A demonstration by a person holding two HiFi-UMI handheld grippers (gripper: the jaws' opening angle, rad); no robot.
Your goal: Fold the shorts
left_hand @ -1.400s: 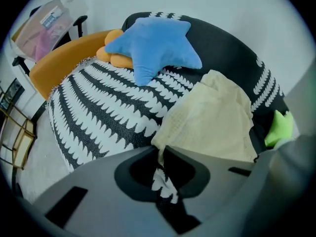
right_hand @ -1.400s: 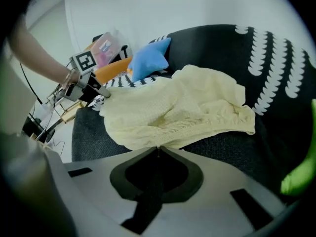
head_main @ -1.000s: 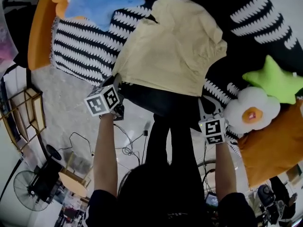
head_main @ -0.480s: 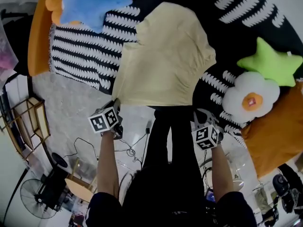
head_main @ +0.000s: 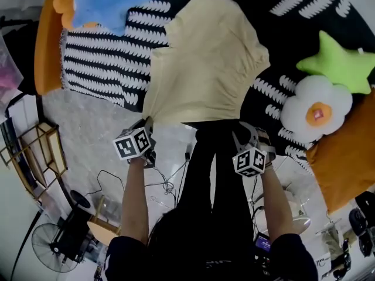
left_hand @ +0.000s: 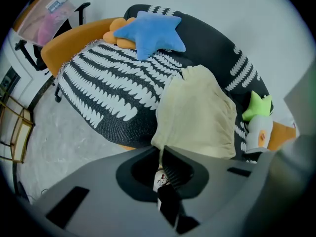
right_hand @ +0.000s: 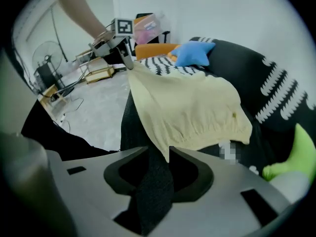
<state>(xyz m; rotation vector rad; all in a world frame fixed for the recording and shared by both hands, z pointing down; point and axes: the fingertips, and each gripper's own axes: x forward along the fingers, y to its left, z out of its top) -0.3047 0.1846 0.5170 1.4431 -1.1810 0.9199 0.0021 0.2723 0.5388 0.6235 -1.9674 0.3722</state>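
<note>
In our left gripper point(left_hand: 162, 153) we've got one corner of the yellow shorts point(head_main: 205, 63) pinched tight. Our right gripper point(right_hand: 169, 154) is opening its jaws, with the other corner between them. Just beyond both, the shorts lie spread over the striped blanket point(head_main: 99, 57).

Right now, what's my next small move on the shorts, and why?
Probably open the left gripper too: it is shut on one corner of the shorts, which lie spread out, and the right gripper has its jaws opening round the other corner.
</note>
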